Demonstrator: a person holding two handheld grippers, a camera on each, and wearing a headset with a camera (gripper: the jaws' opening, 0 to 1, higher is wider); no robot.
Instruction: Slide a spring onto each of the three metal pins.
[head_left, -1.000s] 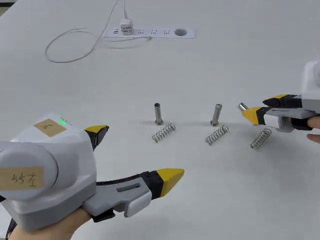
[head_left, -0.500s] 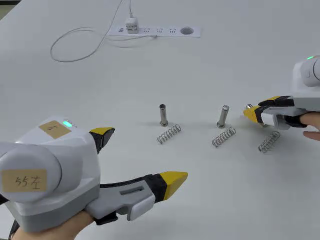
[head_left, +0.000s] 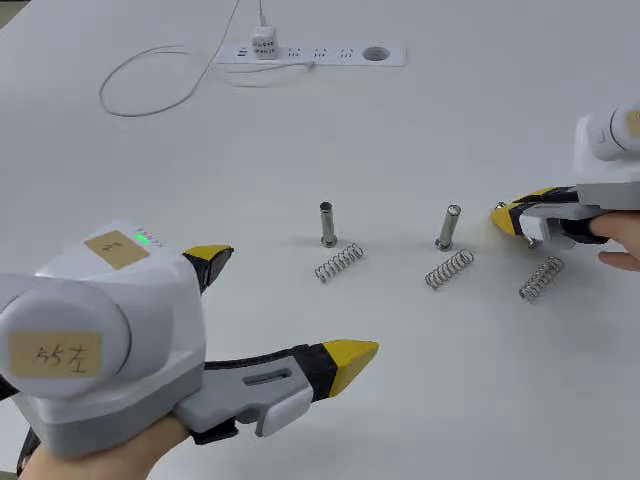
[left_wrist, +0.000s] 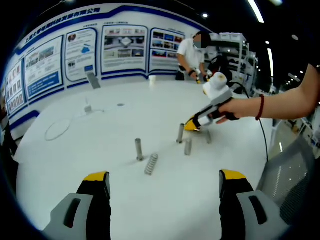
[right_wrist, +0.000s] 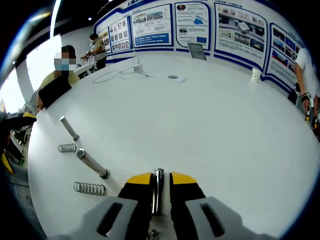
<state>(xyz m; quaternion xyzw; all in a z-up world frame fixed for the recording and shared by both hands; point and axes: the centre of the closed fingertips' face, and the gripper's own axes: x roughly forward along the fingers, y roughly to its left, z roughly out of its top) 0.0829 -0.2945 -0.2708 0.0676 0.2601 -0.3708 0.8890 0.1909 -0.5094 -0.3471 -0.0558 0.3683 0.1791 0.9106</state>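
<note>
Two metal pins stand upright on the white table: the left pin (head_left: 327, 224) (left_wrist: 139, 149) (right_wrist: 69, 128) and the middle pin (head_left: 449, 227) (left_wrist: 180, 133) (right_wrist: 92, 164). My right gripper (head_left: 507, 216) (right_wrist: 158, 186) is shut on the third pin (head_left: 499, 208) (right_wrist: 158, 189), which lies lengthwise between its yellow tips. Three springs lie flat in front of the pins: the left spring (head_left: 339, 262) (left_wrist: 151, 163), the middle spring (head_left: 448, 268) and the right spring (head_left: 541, 278). My left gripper (head_left: 285, 305) (left_wrist: 165, 177) hovers wide open and holds nothing, near the front left, short of the left spring.
A white power strip (head_left: 310, 54) with a plugged-in adapter and a looped cable (head_left: 150, 85) lies at the table's far edge. People stand beyond the table (left_wrist: 195, 50) (right_wrist: 60, 75). Bare tabletop (head_left: 430, 380) lies in front of the springs.
The head camera has shifted a little. The right gripper stays shut on the third pin and has levelled it slightly. The left gripper stays open in place.
</note>
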